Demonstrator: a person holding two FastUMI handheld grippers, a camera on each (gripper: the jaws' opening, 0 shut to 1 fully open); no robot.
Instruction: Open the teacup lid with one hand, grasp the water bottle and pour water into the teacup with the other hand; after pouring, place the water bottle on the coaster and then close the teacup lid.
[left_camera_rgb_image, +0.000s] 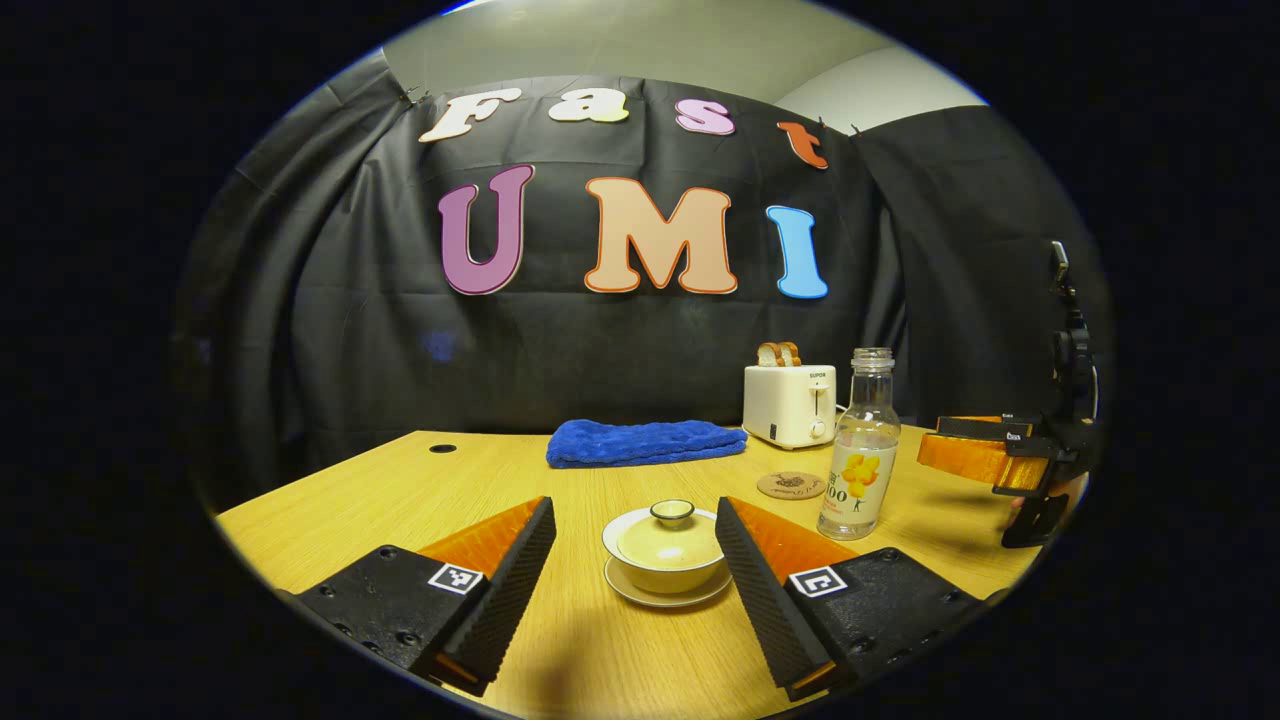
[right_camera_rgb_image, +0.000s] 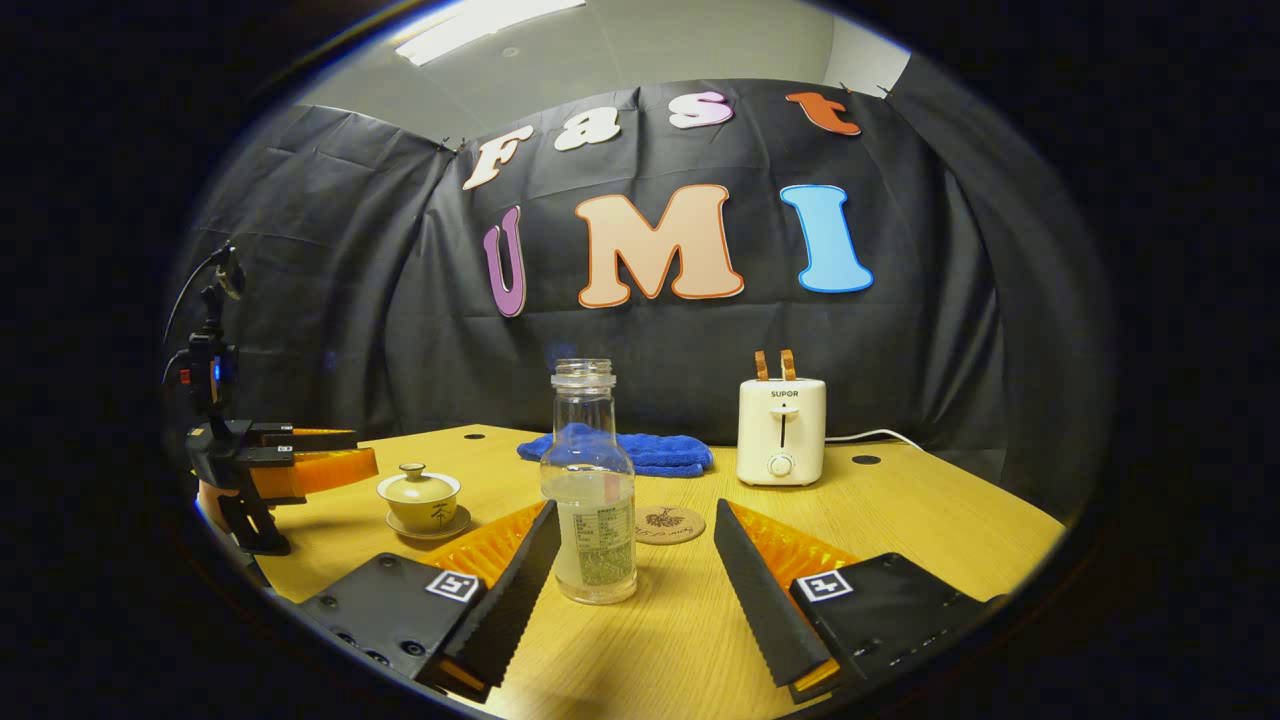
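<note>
Between the left claw's ribbed fingers sits a glossy glazed teacup. The bottle ahead of the right claw is clear and shiny. Counter: smooth wood grain. Beyond: fluffy cloth towel, matt coaster.

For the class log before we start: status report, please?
Left claw open, teacup between its fingers, lid on. Right claw open at water bottle. Coaster bare. Nothing in the way.

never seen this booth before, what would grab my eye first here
Likely the capless water bottle standing between the open right tongs, with the round coaster just behind it. Next, the lidded teacup on its saucer between the open left tongs. At the back, a white toaster holding toast stands beside a folded blue towel.
</note>
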